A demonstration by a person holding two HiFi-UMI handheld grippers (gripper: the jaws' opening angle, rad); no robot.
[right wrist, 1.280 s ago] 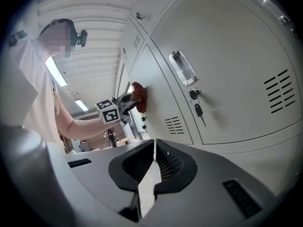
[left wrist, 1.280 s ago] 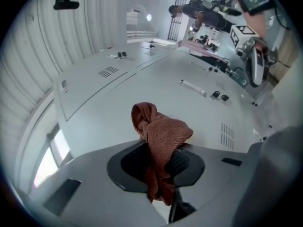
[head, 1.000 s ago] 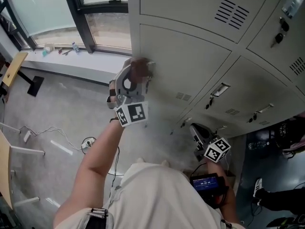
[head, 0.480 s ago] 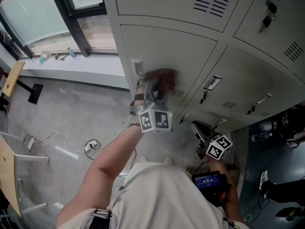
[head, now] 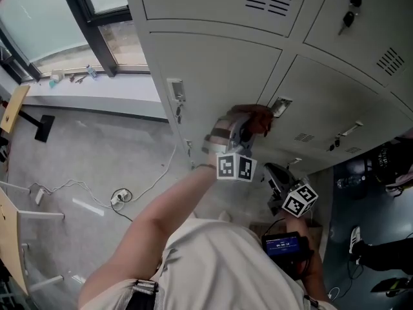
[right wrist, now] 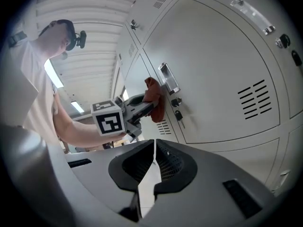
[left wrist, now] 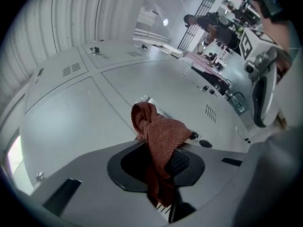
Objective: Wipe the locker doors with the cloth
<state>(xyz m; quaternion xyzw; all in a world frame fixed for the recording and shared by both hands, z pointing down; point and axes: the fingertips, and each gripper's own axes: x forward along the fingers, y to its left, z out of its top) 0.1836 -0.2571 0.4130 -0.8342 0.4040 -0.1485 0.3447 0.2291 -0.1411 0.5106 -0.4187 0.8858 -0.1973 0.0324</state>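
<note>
**Operator:** Head view first. Where am I?

**Spotter:** Your left gripper [head: 248,123] holds the cloth [head: 260,116] against the lockers. It sits at the seam between the left door [head: 213,76] and the right door [head: 335,102], just beside a handle [head: 280,106]. Your right gripper [head: 271,175] hangs lower and nearer you, apart from the lockers.

**Operator:** And the left gripper view?

**Spotter:** Its jaws are clamped on the red cloth, which bunches up out of them and meets the grey metal (no streak shows which part has been wiped).

**Operator:** The right gripper view?

**Spotter:** Those jaws are closed on each other with nothing between them. Past them you see the cloth at the handle, with a key [right wrist: 180,116] just below.

**Operator:** So how far along am I?

**Spotter:** Midway at best, I'd judge. You are at the left door's right edge, so that door may be nearly covered. The right door, the ones farther right and the row above likely remain. No door looks cleaner than another, so don't count any as finished.
</note>
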